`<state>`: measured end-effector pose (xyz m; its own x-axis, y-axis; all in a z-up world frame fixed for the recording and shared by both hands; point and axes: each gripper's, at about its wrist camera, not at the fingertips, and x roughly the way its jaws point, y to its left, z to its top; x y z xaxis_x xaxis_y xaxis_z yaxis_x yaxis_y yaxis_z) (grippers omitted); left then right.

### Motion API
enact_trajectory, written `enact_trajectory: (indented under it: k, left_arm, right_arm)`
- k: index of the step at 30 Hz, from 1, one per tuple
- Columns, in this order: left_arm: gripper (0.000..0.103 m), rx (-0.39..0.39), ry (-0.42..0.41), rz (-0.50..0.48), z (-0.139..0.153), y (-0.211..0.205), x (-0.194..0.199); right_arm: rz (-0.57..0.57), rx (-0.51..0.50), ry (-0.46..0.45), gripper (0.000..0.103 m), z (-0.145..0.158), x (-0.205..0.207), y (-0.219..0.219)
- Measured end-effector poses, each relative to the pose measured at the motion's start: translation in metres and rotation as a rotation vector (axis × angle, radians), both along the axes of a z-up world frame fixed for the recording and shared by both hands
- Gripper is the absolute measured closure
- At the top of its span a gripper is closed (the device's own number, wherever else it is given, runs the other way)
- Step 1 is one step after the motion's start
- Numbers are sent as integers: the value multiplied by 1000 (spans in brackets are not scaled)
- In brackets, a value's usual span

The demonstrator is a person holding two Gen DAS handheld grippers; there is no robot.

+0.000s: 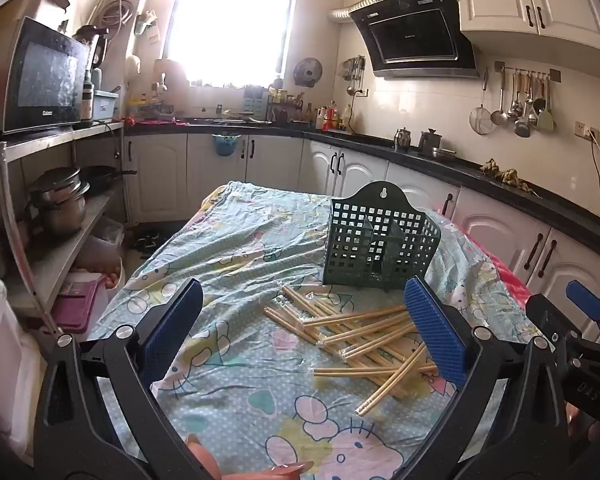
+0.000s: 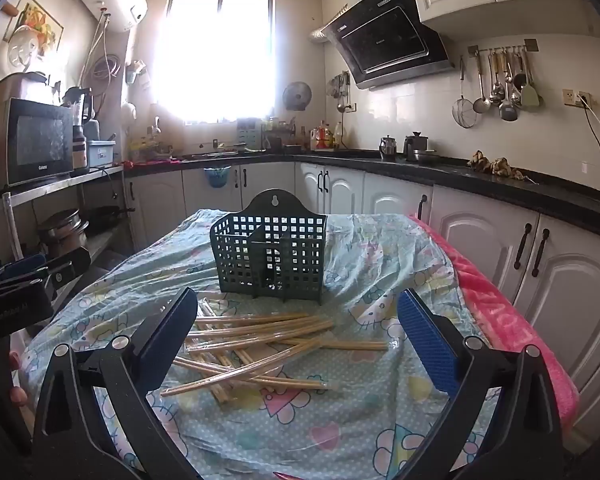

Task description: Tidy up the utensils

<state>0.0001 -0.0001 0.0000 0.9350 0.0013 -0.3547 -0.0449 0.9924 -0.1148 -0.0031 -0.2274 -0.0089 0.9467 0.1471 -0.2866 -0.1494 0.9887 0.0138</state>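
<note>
A heap of wrapped wooden chopsticks (image 1: 364,340) (image 2: 256,348) lies on the patterned tablecloth (image 1: 236,264) (image 2: 380,264). Behind it stands a dark green lattice utensil holder (image 1: 380,240) (image 2: 270,256), upright, with dividers inside and nothing in it. My left gripper (image 1: 304,332) hovers open above the cloth, the heap near its right finger. My right gripper (image 2: 300,332) also stands open, above the near side of the heap. Neither touches anything. The right gripper's body (image 1: 580,332) shows at the left wrist view's right edge, and the left gripper's body (image 2: 16,292) at the right wrist view's left edge.
A pink towel (image 2: 512,320) runs along the table's right edge. White cabinets under a black counter (image 2: 500,184) wrap the back and right. A metal shelf with a microwave (image 1: 40,80) and pots (image 1: 60,196) stands left.
</note>
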Motion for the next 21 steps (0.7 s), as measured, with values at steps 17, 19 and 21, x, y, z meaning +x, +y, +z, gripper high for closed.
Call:
enact_trajectory:
  k: [17, 19, 21]
  left_arm:
    - [10, 0, -2, 1, -1, 4, 6]
    - [10, 7, -13, -1, 0, 0, 0]
    - [10, 6, -12, -1, 0, 0, 1]
  right_arm:
    - [3, -2, -4, 6, 2, 0, 1]
    - [4, 2, -2, 6, 2, 0, 0]
    - [4, 3, -5, 6, 2, -1, 0]
